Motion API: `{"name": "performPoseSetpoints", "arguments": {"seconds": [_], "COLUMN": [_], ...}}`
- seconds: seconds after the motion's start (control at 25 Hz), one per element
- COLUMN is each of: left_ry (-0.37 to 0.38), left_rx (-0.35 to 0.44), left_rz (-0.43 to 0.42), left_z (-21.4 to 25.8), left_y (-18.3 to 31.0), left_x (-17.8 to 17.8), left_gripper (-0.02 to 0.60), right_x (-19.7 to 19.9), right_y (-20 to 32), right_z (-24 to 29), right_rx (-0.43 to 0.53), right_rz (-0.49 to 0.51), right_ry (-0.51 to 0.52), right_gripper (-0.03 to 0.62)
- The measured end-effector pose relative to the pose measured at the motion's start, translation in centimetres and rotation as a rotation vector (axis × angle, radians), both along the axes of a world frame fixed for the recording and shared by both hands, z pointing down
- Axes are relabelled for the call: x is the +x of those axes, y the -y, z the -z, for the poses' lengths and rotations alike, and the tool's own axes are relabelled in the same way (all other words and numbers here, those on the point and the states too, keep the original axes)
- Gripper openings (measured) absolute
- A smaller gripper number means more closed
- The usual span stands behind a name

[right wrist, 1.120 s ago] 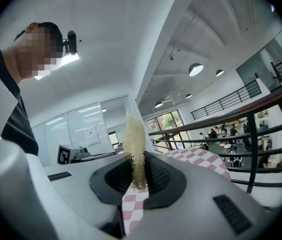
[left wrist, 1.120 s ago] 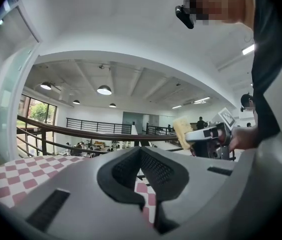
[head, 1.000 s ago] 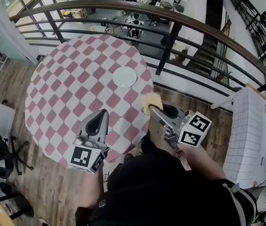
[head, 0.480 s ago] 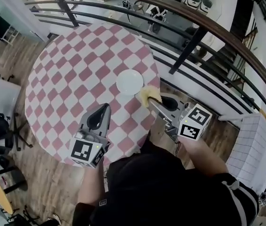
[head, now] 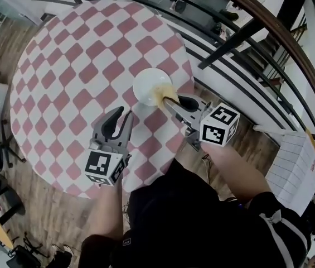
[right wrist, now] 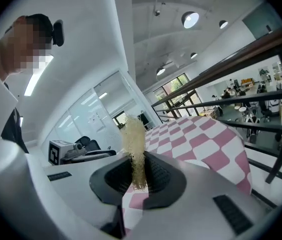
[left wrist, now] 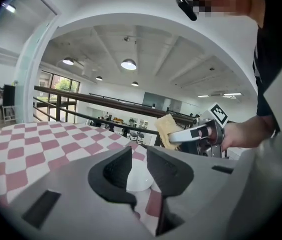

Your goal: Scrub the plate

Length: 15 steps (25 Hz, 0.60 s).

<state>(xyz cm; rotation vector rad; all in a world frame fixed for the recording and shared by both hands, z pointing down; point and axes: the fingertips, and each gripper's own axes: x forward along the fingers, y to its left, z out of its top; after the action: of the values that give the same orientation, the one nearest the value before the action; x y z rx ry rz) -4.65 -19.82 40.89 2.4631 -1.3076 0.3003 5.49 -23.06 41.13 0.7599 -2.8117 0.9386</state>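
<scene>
Plate (head: 149,85): white, round, lying flat and face up on the pink-and-white chequered table (head: 62,66), close to the edge that runs along the dark railing (head: 257,29). Being round, shows no long axis and no heading.

Partly covered in the head view: near-right rim hidden under the yellow sponge (head: 163,95). Cannot tell whether sponge and plate touch or stand just apart. From the left gripper view, only a narrow slice of plate (left wrist: 140,176) visible through the gap in front of the camera, the rest blocked by grey gripper body.

Right gripper (head: 168,100) clenched on the sponge, reaching over the table edge toward the plate. Seen along its own jaws (right wrist: 140,169), sponge (right wrist: 135,139) pinched upright, coarse fibres sticking out past the tips. Same sponge (left wrist: 164,130) seen side-on from the left gripper view.

Left gripper (head: 121,119) released, jaws a little apart, holding nothing, above the cloth on the near-left side of the plate and apart from it (left wrist: 138,159).

Near rim of the table cut off by the person's dark top. At the right, white board ruled in squares (head: 302,166) cut by the frame edge.

Black-and-white square marker patterns on the right cube (head: 219,126) and the left cube (head: 102,168).
</scene>
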Motion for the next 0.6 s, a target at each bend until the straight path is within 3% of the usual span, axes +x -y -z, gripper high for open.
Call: {"name": "performPoseSetpoints", "arguments": {"seconds": [0.2,0.4,0.6], "left_ry": [0.006,0.030,0.031], "left_rx": [-0.068,-0.138,-0.185], "left_rz": [-0.012,-0.007,-0.009], "left_z": [-5.7,-10.7,-14.2], "left_y": [2.7,4.1,5.7], "left_x": [-0.4,-0.4,0.0], "left_gripper": [0.084,0.095,0.098], "right_x": [-1.3,-1.7,-2.1], "right_y": [1.6,1.9,2.6], "right_z": [-6.3,-12.3,-16.1], "right_rx": [-0.073,-0.046,-0.009], "right_rz": [0.041,0.164,0.261], "right_ry": [-0.134,-0.384,-0.553], "right_gripper": [0.043,0.043,0.043]}}
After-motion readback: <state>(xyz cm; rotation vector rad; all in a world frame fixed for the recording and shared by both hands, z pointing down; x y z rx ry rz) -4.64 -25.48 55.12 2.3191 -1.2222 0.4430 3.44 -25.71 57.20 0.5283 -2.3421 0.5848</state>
